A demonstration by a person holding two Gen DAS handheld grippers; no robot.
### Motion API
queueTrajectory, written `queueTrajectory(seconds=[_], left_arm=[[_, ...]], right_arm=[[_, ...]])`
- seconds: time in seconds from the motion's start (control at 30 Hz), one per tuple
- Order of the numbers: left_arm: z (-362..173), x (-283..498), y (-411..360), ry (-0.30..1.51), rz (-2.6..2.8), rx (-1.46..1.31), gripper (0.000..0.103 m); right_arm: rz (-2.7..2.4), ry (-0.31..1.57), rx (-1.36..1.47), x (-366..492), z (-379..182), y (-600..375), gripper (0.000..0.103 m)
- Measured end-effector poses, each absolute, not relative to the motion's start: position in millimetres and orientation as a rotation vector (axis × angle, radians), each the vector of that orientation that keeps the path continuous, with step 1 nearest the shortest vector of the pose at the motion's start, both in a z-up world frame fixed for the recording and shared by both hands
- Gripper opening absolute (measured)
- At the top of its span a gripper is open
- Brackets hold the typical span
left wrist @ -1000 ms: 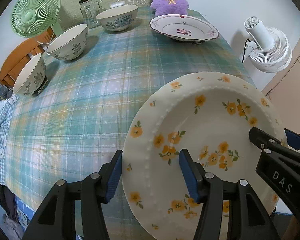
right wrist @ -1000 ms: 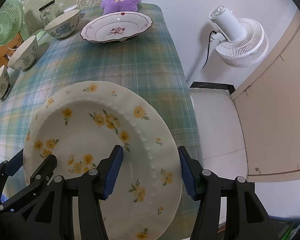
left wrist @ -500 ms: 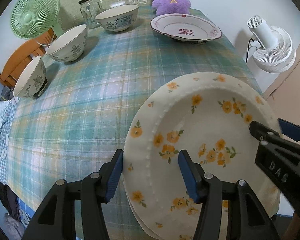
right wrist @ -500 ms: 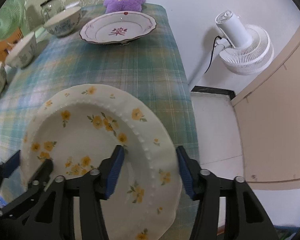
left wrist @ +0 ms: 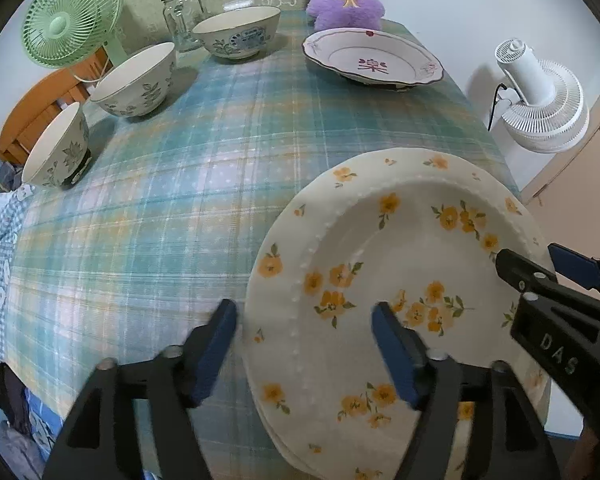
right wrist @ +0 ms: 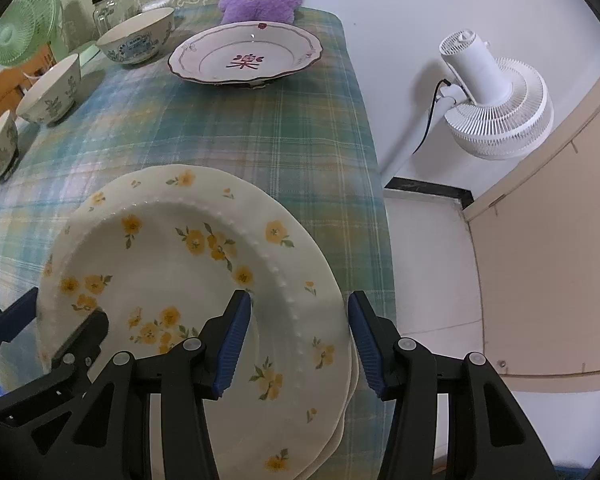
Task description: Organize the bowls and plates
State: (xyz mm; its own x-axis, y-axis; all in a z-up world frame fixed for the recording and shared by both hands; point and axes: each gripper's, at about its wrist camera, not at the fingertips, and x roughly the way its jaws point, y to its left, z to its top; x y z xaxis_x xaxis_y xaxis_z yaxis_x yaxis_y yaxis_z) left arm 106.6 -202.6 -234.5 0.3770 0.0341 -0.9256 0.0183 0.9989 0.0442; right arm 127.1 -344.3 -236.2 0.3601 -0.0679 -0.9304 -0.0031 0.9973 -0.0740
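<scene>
- The flowered plate (left wrist: 400,280) lies on another plate at the table's near right corner, at about 5 o'clock in the left view; the stacking looks nearly done.
- The left gripper (left wrist: 300,344) is opening, its jaws straddling the plate's rim without pressing; lift it straight off.
- The right gripper (right wrist: 296,340) straddles the opposite rim; whether its pads pinch is unclear.
- Ease that side free slowly, lest the plate slide.
- The lower plate shows only as an edge; the stack's near side is cut off.
</scene>
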Motion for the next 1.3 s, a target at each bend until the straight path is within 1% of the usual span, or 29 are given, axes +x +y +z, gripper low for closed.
queueTrajectory(seconds=[0.07,0.13,0.17,0.2,0.23,0.37,0.8,1.07,1.3], left_arm=[[-228,104,-200,1.171,0.006,0.047,0.084],[-219,102,-197,1.157,-0.002,0.046,0.089],[-214,101,-195,1.149,-0.009,0.046,0.089],[-210,101,-194,1.144,-0.014,0.045,0.090],[-205,100,-192,1.137,-0.022,0.044,0.092],[-188,99,-186,1.116,-0.068,0.048,0.095],[-140,120,-157,0.997,-0.204,0.084,0.094],[-130,144,-149,0.988,-0.261,0.076,0.094],[-129,173,-160,0.968,-0.255,0.070,0.094]], right_arm=[[-0.030,1.199,-0.039,125,-230,-345,0.058],[-0.011,1.193,-0.018,124,-224,-344,0.065],[-0.004,1.188,-0.011,123,-220,-344,0.071],[0.001,1.181,-0.004,121,-216,-342,0.073],[0.007,1.174,0.003,120,-211,-340,0.074],[0.013,1.161,0.026,117,-196,-332,0.075],[-0.098,1.032,0.112,115,-137,-303,0.075],[-0.131,0.979,0.128,129,-116,-289,0.075],[-0.108,0.971,0.118,163,-114,-286,0.075]])
